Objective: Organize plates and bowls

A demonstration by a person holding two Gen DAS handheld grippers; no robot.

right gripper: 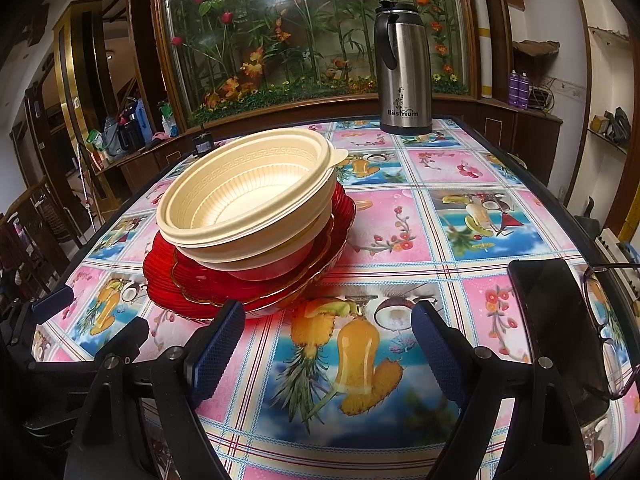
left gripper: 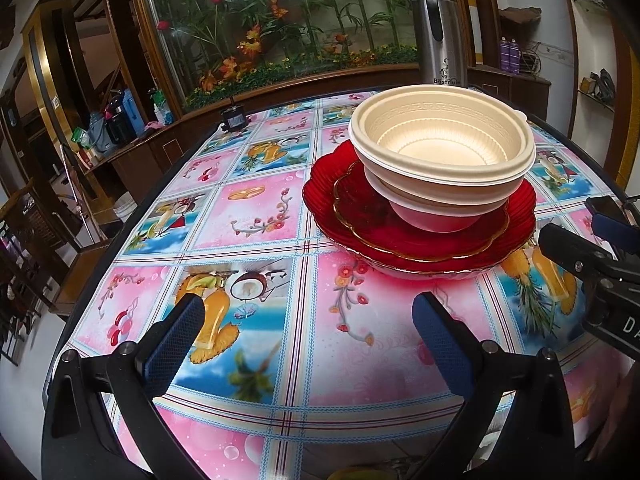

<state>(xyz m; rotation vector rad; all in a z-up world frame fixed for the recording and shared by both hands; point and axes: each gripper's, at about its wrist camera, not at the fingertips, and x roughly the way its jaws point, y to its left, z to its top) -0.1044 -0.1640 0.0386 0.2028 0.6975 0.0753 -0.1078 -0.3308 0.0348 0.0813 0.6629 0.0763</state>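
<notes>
Left wrist view takes in a room with dark wood panelling and a big arched glass display (left gripper: 280, 28) full of artificial flowers and bamboo behind the surface (left gripper: 256, 216), which wears a glossy pink and blue cloth printed with fruit and drinks. A low wooden sideboard (left gripper: 132, 152) at the left carries bottles and clutter. At the far edge of the surface stands a steel flask (right gripper: 404, 76), upright, well apart from the dishes. Nearer, two red plates (left gripper: 420, 248) lie stacked, the smaller gold-rimmed one on the larger, and on them sit nested cream bowls (left gripper: 440, 148), the top one tilted slightly. A dark phone (right gripper: 560, 320) lies at the right edge of the surface with eyeglasses (right gripper: 616, 320) just beside it. The left gripper (left gripper: 308, 336) hovers low before the stack, jaws spread wide and empty. The right gripper (right gripper: 328, 344) sits just right of the plates, jaws likewise parted around nothing.
</notes>
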